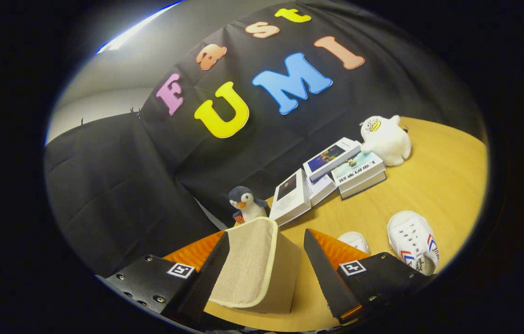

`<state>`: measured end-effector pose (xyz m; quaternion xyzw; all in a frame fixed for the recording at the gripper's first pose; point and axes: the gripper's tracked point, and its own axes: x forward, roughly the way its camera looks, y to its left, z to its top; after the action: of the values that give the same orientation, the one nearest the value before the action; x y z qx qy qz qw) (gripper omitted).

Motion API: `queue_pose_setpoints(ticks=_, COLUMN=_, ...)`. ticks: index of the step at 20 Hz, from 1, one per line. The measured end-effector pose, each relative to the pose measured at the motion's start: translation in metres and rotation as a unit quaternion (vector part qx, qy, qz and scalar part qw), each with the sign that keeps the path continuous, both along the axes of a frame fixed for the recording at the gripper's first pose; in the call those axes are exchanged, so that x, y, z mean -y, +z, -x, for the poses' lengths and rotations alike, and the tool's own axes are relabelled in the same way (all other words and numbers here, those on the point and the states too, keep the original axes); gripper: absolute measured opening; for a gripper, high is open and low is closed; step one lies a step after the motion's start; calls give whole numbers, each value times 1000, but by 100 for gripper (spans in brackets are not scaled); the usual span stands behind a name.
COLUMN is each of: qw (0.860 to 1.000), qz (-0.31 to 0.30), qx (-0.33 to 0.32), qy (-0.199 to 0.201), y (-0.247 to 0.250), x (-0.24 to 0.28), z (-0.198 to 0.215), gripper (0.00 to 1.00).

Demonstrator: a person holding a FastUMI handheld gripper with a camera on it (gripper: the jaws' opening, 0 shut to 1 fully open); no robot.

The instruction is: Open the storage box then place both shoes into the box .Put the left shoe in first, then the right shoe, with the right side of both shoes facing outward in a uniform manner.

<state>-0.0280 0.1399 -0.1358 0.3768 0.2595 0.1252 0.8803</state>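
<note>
The box (262,273) lid (248,260) is seen raised between the spread, unclenched fingers of the gripper (266,273), apparently so the shoes (412,241) beyond can be loaded.

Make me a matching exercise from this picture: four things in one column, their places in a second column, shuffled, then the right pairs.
Things:
1. storage box
2. penguin toy
3. white duck toy
4. striped shoe

Places:
A. beside the stack of books, far across the table
B. between the fingers of the open gripper, lid flap hanging over its front
C. on the table, just beyond one finger, next to the other shoe
D. just behind the storage box, against the black cloth wall

Pairs: 1-B, 2-D, 3-A, 4-C
</note>
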Motion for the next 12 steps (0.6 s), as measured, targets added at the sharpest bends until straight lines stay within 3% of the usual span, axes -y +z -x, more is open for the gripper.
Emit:
queue_pose_setpoints(ticks=6, qw=991, qz=-96, qx=-83, qy=35, y=-32, x=-32, z=19, gripper=98)
queue_pose_setpoints(ticks=12, qw=972, qz=-180, qx=-140, qy=61, y=-53, x=-61, z=28, gripper=96)
